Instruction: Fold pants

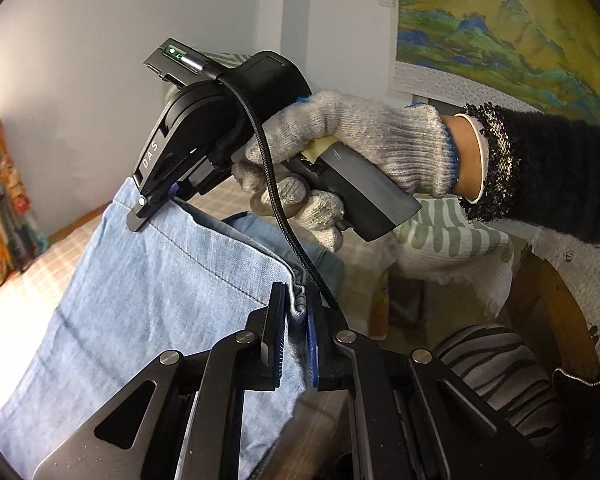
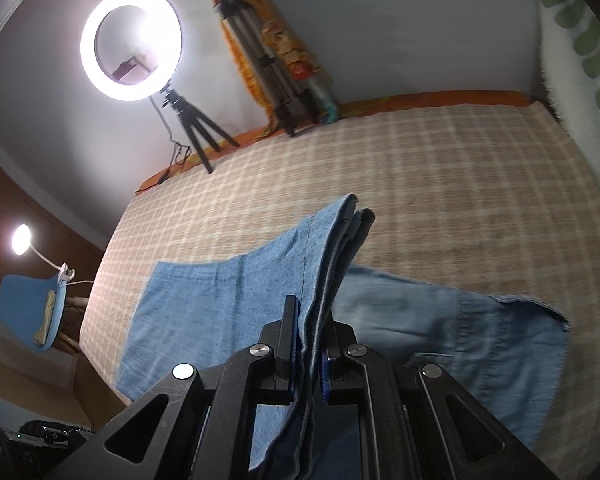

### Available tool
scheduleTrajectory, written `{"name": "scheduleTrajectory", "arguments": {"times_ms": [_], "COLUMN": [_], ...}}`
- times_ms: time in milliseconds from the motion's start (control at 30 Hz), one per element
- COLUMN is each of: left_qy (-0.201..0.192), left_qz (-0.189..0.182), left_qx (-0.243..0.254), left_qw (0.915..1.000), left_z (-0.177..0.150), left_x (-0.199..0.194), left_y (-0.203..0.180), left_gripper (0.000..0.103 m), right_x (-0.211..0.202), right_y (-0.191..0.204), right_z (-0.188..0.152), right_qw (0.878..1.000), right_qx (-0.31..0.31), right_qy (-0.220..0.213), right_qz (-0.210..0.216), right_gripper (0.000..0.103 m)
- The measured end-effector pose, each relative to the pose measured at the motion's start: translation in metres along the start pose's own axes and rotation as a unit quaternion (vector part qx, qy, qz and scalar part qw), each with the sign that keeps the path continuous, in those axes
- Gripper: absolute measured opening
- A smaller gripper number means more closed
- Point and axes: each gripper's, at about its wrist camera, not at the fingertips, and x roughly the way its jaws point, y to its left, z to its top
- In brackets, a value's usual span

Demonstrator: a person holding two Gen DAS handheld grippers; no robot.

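Observation:
Light blue denim pants (image 1: pixel 148 300) hang lifted between my two grippers above a checked bed cover (image 2: pixel 440 184). My left gripper (image 1: pixel 296 312) is shut on one corner of the hem edge. My right gripper, held by a gloved hand, shows in the left wrist view (image 1: pixel 148 208) shut on the other corner of the same edge. In the right wrist view my right gripper (image 2: pixel 310 340) pinches several denim layers (image 2: pixel 228 300), and the rest of the pants (image 2: pixel 460 336) lies on the bed below.
A lit ring light on a tripod (image 2: pixel 132 44) and a folded tripod (image 2: pixel 268 76) stand at the bed's far edge by the wall. A blue chair (image 2: pixel 32 312) with a small lamp is at left. A green-striped blanket (image 1: pixel 452 232) lies at right.

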Motion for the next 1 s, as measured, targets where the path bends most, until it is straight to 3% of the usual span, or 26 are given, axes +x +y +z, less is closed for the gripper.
{"name": "scheduleTrajectory", "arguments": {"times_ms": [533, 1000], "left_qy": [0.020, 0.047], "left_qz": [-0.046, -0.068], "left_qx": [0.022, 0.031], "left_qw": [0.9985, 0.9961], "left_z": [0.017, 0.018], "left_x": [0.053, 0.084], "left_y": [-0.007, -0.007], "left_gripper": [0.008, 0.008], "right_x": [-0.020, -0.009], "right_y": [-0.071, -0.113], "right_z": [-0.010, -0.023], "right_qw": [0.999, 0.997], "right_qx": [0.042, 0.070], "right_qy": [-0.011, 0.000], "right_qz": [-0.025, -0.034], "right_gripper": [0.005, 0.005]}}
